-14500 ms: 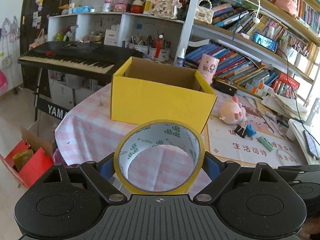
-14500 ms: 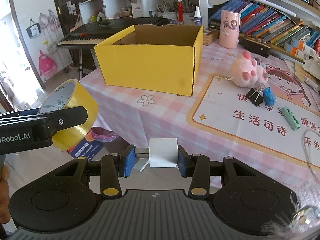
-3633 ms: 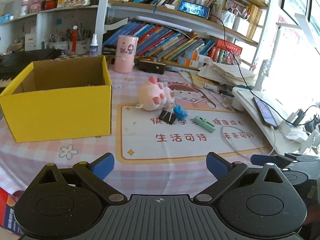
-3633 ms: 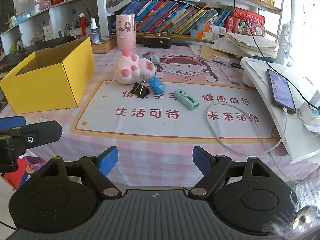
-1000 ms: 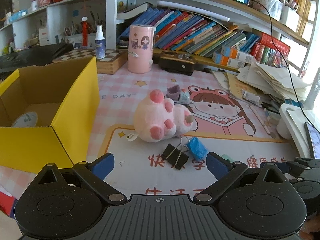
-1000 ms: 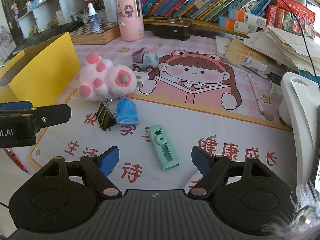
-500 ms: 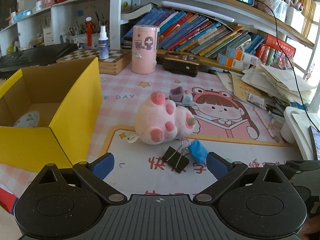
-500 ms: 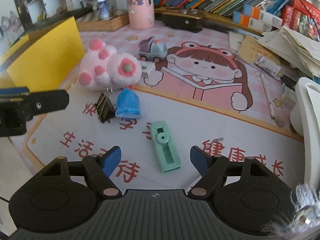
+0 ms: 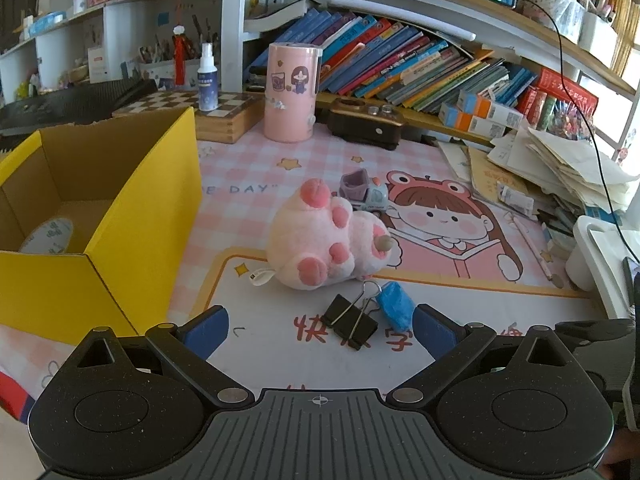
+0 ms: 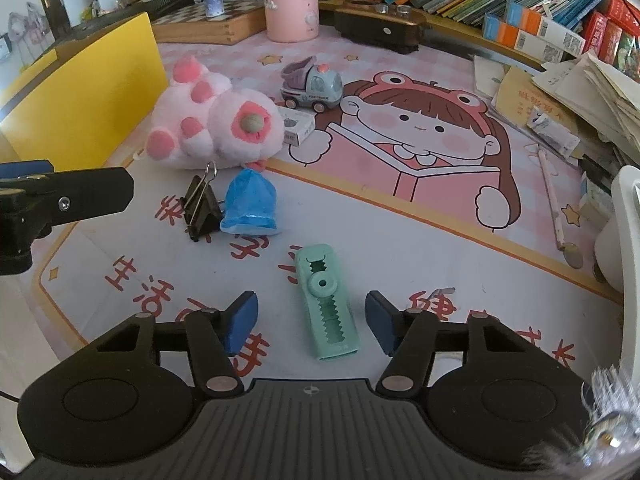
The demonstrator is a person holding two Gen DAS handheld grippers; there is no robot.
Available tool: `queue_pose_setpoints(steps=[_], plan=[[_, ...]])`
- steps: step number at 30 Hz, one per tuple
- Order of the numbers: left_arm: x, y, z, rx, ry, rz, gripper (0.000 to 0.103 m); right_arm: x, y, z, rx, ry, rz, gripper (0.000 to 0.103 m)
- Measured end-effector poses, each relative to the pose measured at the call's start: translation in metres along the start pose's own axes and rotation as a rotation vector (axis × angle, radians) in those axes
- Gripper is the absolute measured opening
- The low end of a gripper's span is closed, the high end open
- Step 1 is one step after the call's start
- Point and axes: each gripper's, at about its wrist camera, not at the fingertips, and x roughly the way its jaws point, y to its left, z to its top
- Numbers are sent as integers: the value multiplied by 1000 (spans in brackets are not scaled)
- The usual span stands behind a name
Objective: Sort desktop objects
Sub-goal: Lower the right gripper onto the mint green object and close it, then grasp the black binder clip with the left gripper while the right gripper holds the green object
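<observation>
A mint-green correction tape (image 10: 327, 300) lies flat on the printed desk mat. My right gripper (image 10: 312, 320) straddles its near end; the jaws are closing, with a gap on each side, so the pads do not touch it. Farther off lie a black binder clip (image 10: 200, 208) (image 9: 350, 320), a blue bag roll (image 10: 250, 204) (image 9: 394, 308), a pink plush paw (image 10: 212, 132) (image 9: 324, 246) and a toy truck (image 10: 312, 84) (image 9: 364, 194). My left gripper (image 9: 320, 330) stands open and empty near the clip. The yellow box (image 9: 100, 216) at left holds a tape roll (image 9: 48, 236).
A pink cup (image 9: 292, 92), a brown case (image 9: 366, 122), a chessboard box (image 9: 216, 110) and rows of books (image 9: 400, 68) stand at the back. Loose papers (image 9: 560, 172) and a white stand (image 9: 604, 256) crowd the right side. A small white box (image 10: 296, 124) lies beside the plush.
My right gripper has come closer and lower over the green correction tape, and its jaws have narrowed around it. The left view has barely changed.
</observation>
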Motion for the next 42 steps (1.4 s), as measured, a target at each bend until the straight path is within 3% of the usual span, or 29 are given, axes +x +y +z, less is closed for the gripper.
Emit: queue_pose_setpoints(steps=[7,10,12,27,36,42], plan=[[4,-1,1,0,8,-1,100,4,0,2,-23,-3,-5,49],[7,-2,1,-2,15,-6,100,4,1,2,-45,-13,-6,37],[9,-1,1,-7,22,-11,100,3,2,2,-61,-21,-2,23],[32,-8,-2,2,67,-64,98,-26,-18,4,9,-131,-27,23],[57,-16,-3,58,96,-52,98,-27,-27,1,35,-125,-46,23],[71,-20,-2,136,95,-47,86,-24,-29,3,39,-118,-50,23]])
